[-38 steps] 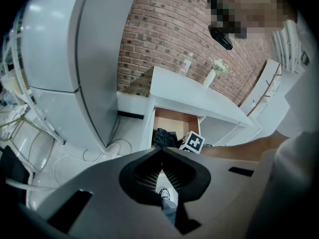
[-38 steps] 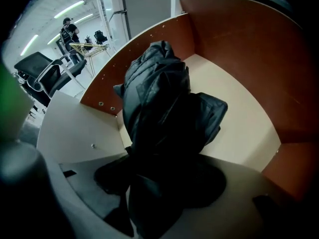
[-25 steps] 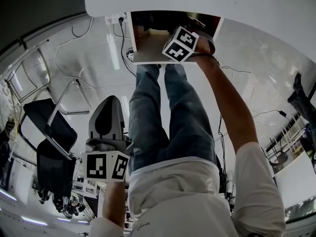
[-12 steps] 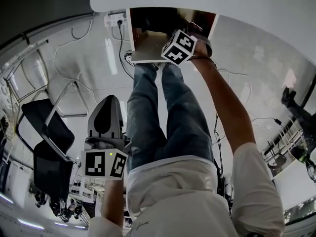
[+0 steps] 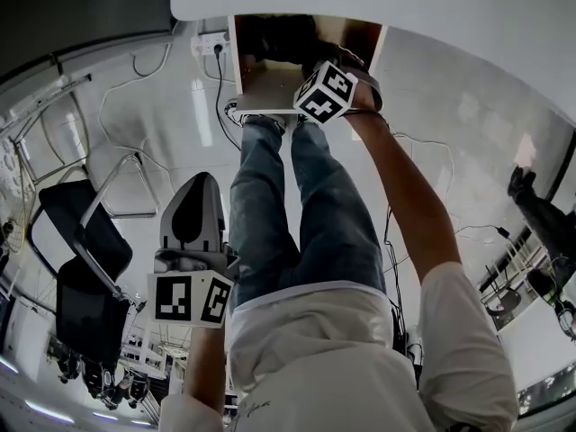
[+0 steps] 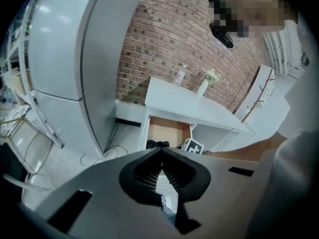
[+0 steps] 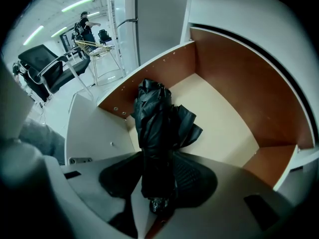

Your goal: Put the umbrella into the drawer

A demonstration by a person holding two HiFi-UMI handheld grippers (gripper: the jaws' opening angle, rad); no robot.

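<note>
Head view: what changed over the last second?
The right gripper drew back toward the near edge of the drawer; its jaws are closing with the umbrella between them, not clearly gripped. The left gripper, shut and empty, and the open drawer look unchanged.

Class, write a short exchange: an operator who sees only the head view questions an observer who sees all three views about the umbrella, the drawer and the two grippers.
Operator: The marker cube covers the drawer for me. Where is the umbrella?
Observer: The folded black umbrella reaches down into the open drawer. Its near end is between the jaws of the right gripper, which are closing, with a strip of gap on one side.
Operator: I see the left gripper only from behind. Is it carrying anything?
Observer: No. The left gripper is shut with its pads together, and nothing is between them.
</note>
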